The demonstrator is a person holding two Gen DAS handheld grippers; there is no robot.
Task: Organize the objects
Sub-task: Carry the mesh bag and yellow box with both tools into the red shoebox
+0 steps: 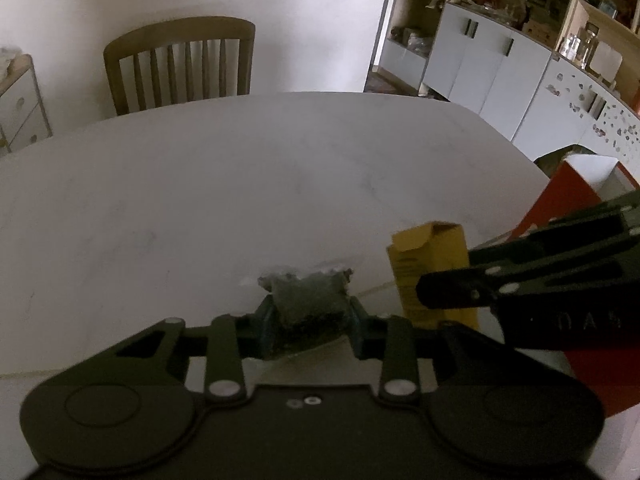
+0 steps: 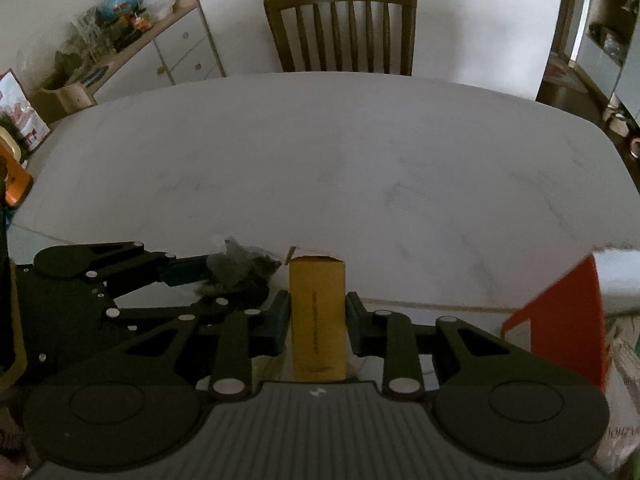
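A small clear bag of dark grey-green stuff (image 1: 310, 300) sits between the teal pads of my left gripper (image 1: 312, 320), which is shut on it just above the near edge of the white table (image 1: 240, 200). Right beside it, an upright yellow carton (image 1: 432, 256) with an open top flap is clamped by my right gripper (image 1: 424, 292). In the right wrist view the yellow carton (image 2: 317, 312) stands between the dark fingers of the right gripper (image 2: 318, 320), both pads against its sides. To its left, the left gripper (image 2: 208, 284) holds the bag (image 2: 244, 270).
A red box (image 1: 568, 204) with a white top stands at the table's right near corner, close to the right gripper; it shows again as the red box (image 2: 568, 312). A wooden chair (image 2: 344, 28) stands at the table's far side. Cabinets and shelves (image 1: 500, 60) line the walls.
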